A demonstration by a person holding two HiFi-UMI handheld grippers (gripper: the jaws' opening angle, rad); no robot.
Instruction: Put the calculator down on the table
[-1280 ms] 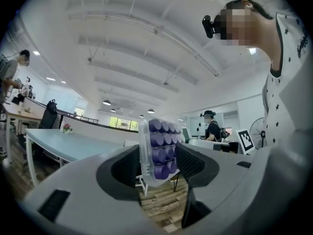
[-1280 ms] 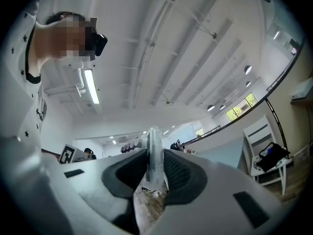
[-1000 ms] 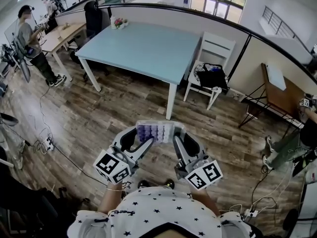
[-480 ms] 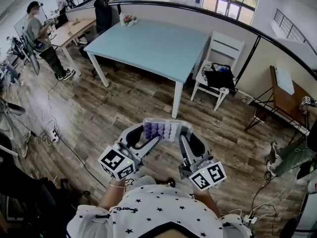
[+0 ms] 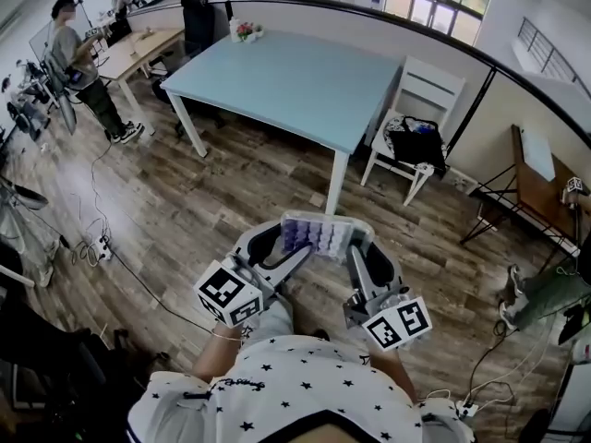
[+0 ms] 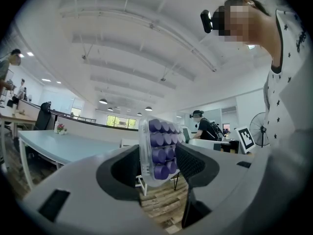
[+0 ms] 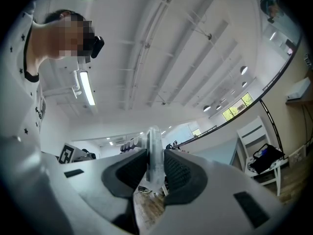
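In the head view the calculator (image 5: pixel 314 236), clear plastic with rows of purple keys, hangs in the air over the wooden floor, held at both ends. My left gripper (image 5: pixel 288 243) is shut on its left end and my right gripper (image 5: pixel 360 244) on its right end. The left gripper view has the calculator (image 6: pixel 159 151) upright between the jaws of my left gripper (image 6: pixel 159 156), keys facing right. Edge-on in the right gripper view, the calculator (image 7: pixel 155 153) is pinched by my right gripper (image 7: pixel 155 166). The light blue table (image 5: pixel 295 81) stands ahead, some way off.
A white chair (image 5: pixel 427 95) with a black bag (image 5: pixel 416 141) stands at the table's right end. A flower pot (image 5: pixel 244 31) sits on its far corner. People (image 5: pixel 74 53) stand at a desk far left. Cables (image 5: pixel 92 247) lie on the floor to the left.
Both grippers have carried the calculator forward together. The blue table has come nearer in the head view. The hold on the calculator is the same.
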